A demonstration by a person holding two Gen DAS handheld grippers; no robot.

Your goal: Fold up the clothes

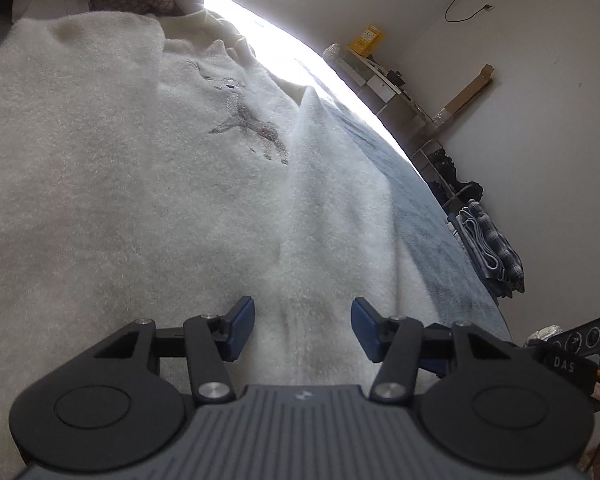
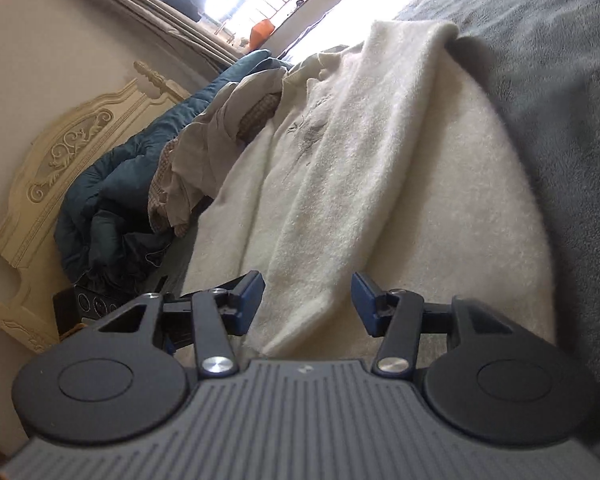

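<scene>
Cream fleece sweater (image 1: 148, 184) with embroidered motif (image 1: 248, 120), spread flat on grey blanket (image 1: 428, 208), sleeve folded inward at 1 o'clock; left gripper (image 1: 302, 330) and right gripper (image 2: 307, 304) spread above hem, pinching nothing; clothes pile (image 2: 204, 160) at 10 o'clock.

The cream sweater (image 1: 148, 184) is fuzzy, matt fleece; the grey bed cover (image 2: 560, 92) is plush cloth; the fingers (image 1: 242, 328) are matt blue-padded plastic.
</scene>
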